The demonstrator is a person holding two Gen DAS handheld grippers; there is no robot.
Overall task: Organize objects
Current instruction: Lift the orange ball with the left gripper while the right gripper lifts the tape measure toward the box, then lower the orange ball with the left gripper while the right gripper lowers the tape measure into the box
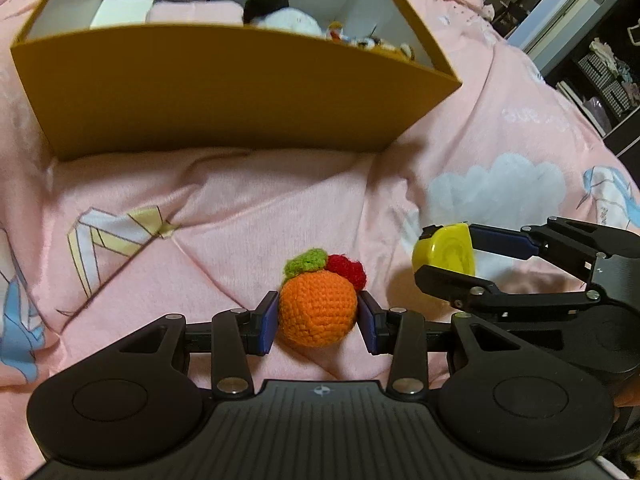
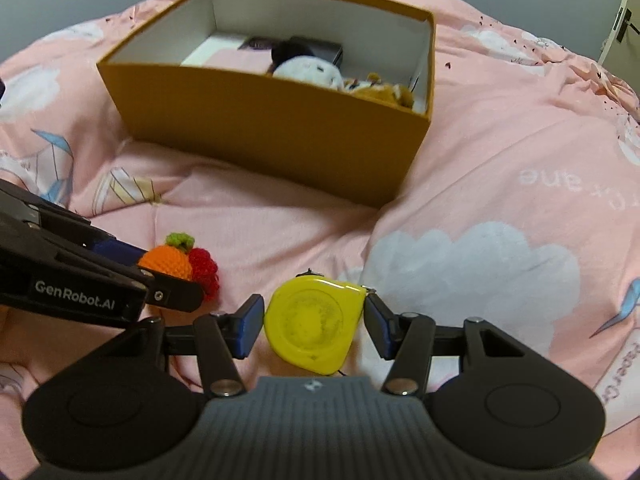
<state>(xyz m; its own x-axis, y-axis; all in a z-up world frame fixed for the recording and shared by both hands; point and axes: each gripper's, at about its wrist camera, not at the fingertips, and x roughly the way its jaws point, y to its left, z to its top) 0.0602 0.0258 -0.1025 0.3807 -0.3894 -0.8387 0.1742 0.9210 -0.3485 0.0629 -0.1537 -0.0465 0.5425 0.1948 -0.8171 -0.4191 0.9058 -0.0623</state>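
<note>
A crocheted orange [image 1: 318, 312] with a green leaf and a red berry lies on the pink quilt [image 1: 224, 208]; my left gripper [image 1: 318, 322] is shut on it, both blue pads against its sides. To its right, my right gripper [image 1: 446, 254] is shut on a yellow tape measure [image 1: 444, 248]. The right wrist view shows the tape measure [image 2: 312, 328] pressed between the right gripper's [image 2: 314, 326] pads, just above the quilt. At its left are the crocheted orange [image 2: 168, 264] and the left gripper [image 2: 172, 276].
An open mustard cardboard box [image 1: 224, 92] stands on the quilt just beyond both grippers, holding a white plush toy [image 2: 308, 68], small yellow toys and flat boxes. Dark shelving [image 1: 600, 80] stands past the bed's right edge. A door [image 2: 624, 20] is at far right.
</note>
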